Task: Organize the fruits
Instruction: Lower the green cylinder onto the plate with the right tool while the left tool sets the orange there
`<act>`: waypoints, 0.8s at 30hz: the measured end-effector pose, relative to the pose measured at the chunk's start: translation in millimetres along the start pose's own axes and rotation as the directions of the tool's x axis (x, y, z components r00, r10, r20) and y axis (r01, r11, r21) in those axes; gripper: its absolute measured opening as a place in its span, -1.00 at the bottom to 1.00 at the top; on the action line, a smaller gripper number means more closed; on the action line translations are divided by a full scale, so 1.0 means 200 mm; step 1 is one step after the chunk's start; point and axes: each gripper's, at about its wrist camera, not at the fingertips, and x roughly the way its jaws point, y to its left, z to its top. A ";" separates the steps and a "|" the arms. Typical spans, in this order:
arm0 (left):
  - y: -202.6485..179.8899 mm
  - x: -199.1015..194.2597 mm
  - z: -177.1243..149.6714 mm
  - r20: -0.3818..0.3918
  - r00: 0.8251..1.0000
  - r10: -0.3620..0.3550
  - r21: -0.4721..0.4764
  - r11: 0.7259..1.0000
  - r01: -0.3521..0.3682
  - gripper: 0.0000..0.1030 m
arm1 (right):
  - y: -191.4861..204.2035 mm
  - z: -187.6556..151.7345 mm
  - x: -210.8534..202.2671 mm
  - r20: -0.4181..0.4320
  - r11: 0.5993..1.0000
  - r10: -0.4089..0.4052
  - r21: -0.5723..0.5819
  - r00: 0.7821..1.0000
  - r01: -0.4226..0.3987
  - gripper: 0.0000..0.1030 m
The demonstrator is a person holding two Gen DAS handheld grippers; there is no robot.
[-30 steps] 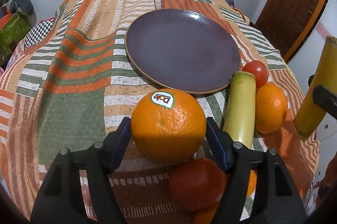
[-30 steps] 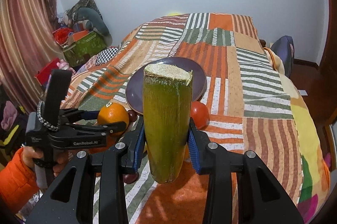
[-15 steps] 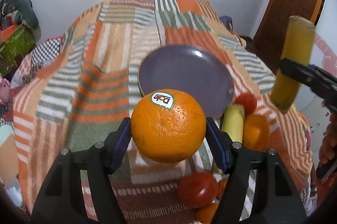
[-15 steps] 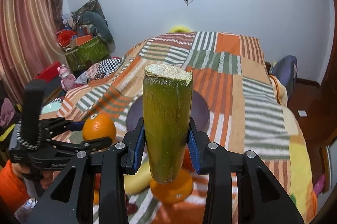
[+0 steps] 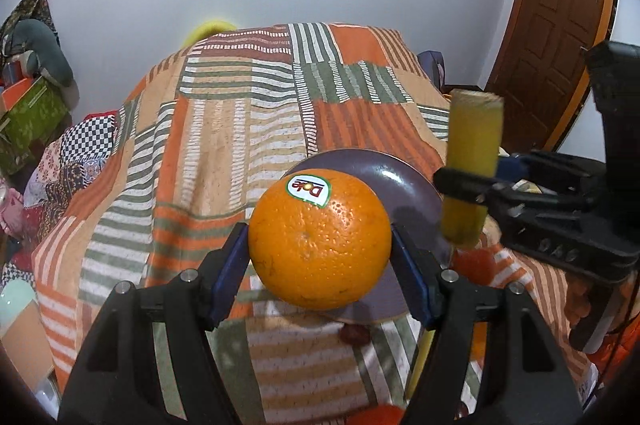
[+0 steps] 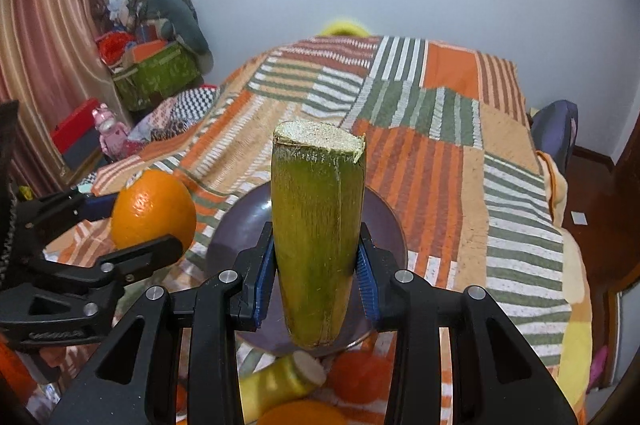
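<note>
While held upright, cane piece [image 6: 318, 225] long axis vertical, cut end up

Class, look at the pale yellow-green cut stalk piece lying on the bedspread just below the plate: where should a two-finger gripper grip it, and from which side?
Probably at mid-length, coming from above with the fingers across its width. The stalk piece lies flat, is long and roughly cylindrical, so its narrow sides suit the jaws. A tomato beside it and the plate rim crowd its cut end, so stay clear of that end.
</note>
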 end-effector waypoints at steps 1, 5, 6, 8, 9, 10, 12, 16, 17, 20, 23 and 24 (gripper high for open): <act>0.00 0.03 0.01 -0.005 1.000 0.000 0.000 1.000 0.000 0.33 | 0.00 0.00 0.03 -0.016 1.000 0.000 -0.002 1.000 0.000 -0.35; 0.01 0.13 0.04 -0.031 1.000 0.000 -0.001 1.000 0.000 0.33 | -0.03 0.00 0.12 -0.075 1.000 0.003 -0.003 0.997 -0.003 -0.35; 0.02 0.17 0.04 -0.042 0.999 0.000 -0.001 1.000 0.000 0.33 | -0.04 0.00 0.14 -0.089 1.000 0.004 0.000 0.996 -0.004 -0.35; 0.02 0.23 0.04 -0.061 0.998 0.002 0.002 1.000 -0.002 0.33 | -0.06 0.00 0.19 -0.122 1.000 0.002 0.002 0.992 -0.002 -0.35; 0.02 0.27 0.04 -0.075 0.997 0.005 0.005 1.000 -0.005 0.33 | -0.06 -0.01 0.21 -0.135 1.000 -0.003 -0.004 0.991 0.003 -0.35; 0.02 0.30 0.04 -0.087 0.996 0.005 0.011 1.000 -0.004 0.33 | -0.06 -0.02 0.23 -0.147 1.000 -0.007 -0.008 0.989 0.006 -0.35; 0.03 0.36 0.03 -0.110 0.994 0.004 0.017 1.000 -0.003 0.33 | -0.07 -0.02 0.27 -0.176 1.000 -0.005 -0.013 0.984 0.003 -0.35; 0.04 0.45 0.02 -0.140 0.990 -0.004 0.006 1.000 0.005 0.33 | -0.09 -0.02 0.33 -0.209 1.000 0.002 -0.022 0.978 -0.007 -0.35; 0.04 0.47 0.03 -0.142 0.990 -0.004 0.005 1.000 0.005 0.33 | -0.09 -0.02 0.34 -0.213 1.000 -0.004 -0.024 0.977 -0.001 -0.35; 0.05 0.51 0.03 -0.150 0.989 0.001 -0.001 1.000 -0.002 0.33 | -0.11 -0.02 0.37 -0.221 1.000 -0.009 -0.025 0.975 0.003 -0.35; 0.06 0.55 0.03 -0.158 0.987 0.007 -0.003 1.000 -0.007 0.33 | -0.12 -0.03 0.41 -0.247 1.000 0.000 -0.014 0.969 -0.003 -0.35; 0.05 0.55 0.03 -0.156 0.988 0.007 -0.001 1.000 -0.007 0.33 | -0.13 -0.04 0.41 -0.252 1.000 -0.003 -0.015 0.968 -0.001 -0.35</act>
